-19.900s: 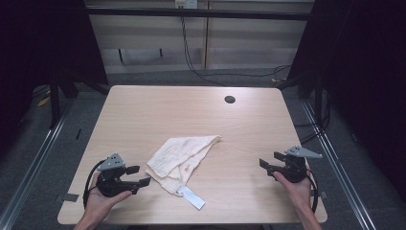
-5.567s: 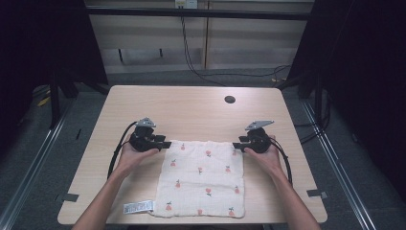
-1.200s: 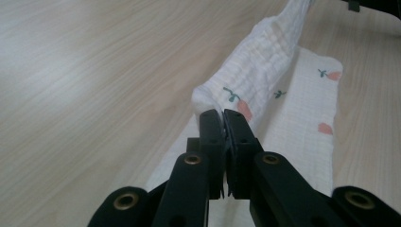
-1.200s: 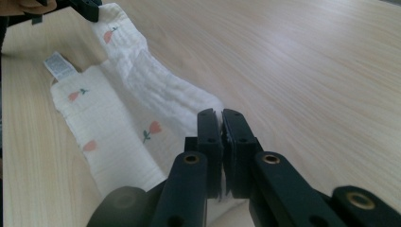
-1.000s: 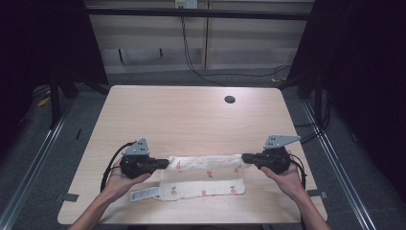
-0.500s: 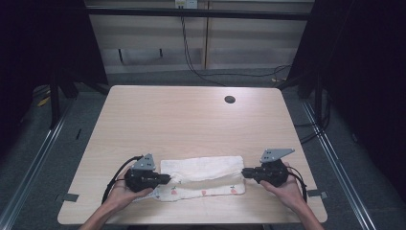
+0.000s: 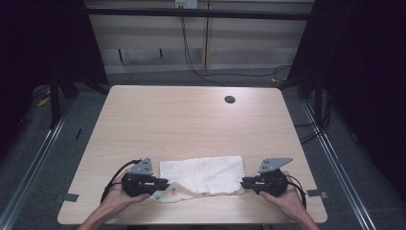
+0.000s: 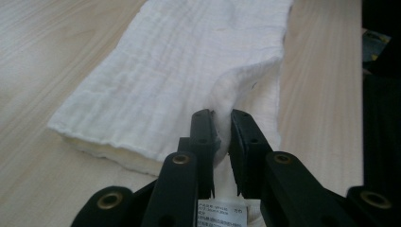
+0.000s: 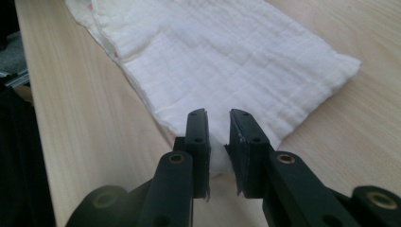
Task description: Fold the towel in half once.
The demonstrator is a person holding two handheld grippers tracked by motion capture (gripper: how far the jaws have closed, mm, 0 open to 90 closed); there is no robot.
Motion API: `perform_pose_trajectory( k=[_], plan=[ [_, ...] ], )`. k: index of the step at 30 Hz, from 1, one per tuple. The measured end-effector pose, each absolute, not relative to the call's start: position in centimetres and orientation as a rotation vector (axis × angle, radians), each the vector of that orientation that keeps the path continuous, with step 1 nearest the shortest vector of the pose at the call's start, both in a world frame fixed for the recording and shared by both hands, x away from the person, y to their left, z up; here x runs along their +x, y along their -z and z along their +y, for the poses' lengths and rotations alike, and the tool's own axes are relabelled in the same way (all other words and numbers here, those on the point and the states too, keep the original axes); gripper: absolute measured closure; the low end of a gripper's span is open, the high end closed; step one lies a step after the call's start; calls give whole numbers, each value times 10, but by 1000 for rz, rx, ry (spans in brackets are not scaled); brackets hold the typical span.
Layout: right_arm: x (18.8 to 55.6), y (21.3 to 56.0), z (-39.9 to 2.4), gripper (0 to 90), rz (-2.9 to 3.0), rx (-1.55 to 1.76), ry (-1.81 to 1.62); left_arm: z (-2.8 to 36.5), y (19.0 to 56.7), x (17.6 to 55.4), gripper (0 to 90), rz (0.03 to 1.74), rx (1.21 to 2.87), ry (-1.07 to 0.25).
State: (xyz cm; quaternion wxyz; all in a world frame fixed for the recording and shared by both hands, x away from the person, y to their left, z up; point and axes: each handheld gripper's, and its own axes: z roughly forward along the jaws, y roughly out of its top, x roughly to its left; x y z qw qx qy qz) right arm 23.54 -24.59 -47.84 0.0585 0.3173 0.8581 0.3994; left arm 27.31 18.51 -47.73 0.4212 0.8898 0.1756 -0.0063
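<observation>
A white muslin cloth [image 7: 203, 173] lies folded into a long band near the table's front edge, its printed underlayer peeking out at the front left. My left gripper [image 7: 165, 182] is at the cloth's left end. In the left gripper view its jaws [image 8: 222, 116] have just been opening and stand a little apart, with a puckered ridge of cloth [image 8: 189, 56] between them and a care label [image 8: 221, 213] below. My right gripper [image 7: 243, 182] is at the right end. Its jaws [image 9: 218, 116] have also just been opening, with the cloth's corner [image 9: 227, 52] loose between them.
The wooden table [image 7: 191, 124] has a round cable hole [image 7: 230, 99] at the back right. The person's hands come in over the front edge. Dark frame posts and floor rails flank both sides of the table.
Both hands have come down and nearer the front edge, laying the top layer over the cloth. The fold now lies flat and the jaws have parted slightly.
</observation>
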Motion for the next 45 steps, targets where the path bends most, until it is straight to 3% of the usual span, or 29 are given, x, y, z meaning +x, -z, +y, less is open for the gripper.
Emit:
perform_pose_trajectory(
  k=[7,18,28,33,39,45],
  plan=[
    [233,466,-246,704,2550,970,-1277,194,466,275,772,455,2163,13],
    [256,477,-211,542,2611,957,-1218,182,489,290,645,533,2281,-31],
    [255,492,-194,527,2684,930,-1100,176,493,286,811,481,2343,-73],
    [249,494,-189,601,2654,873,-1025,176,495,291,853,487,2324,-34],
    [249,493,-202,823,2671,889,-1025,163,497,293,861,486,2308,-10],
    [241,492,-219,845,2664,933,-1013,147,496,286,868,442,2323,7]
  ],
)
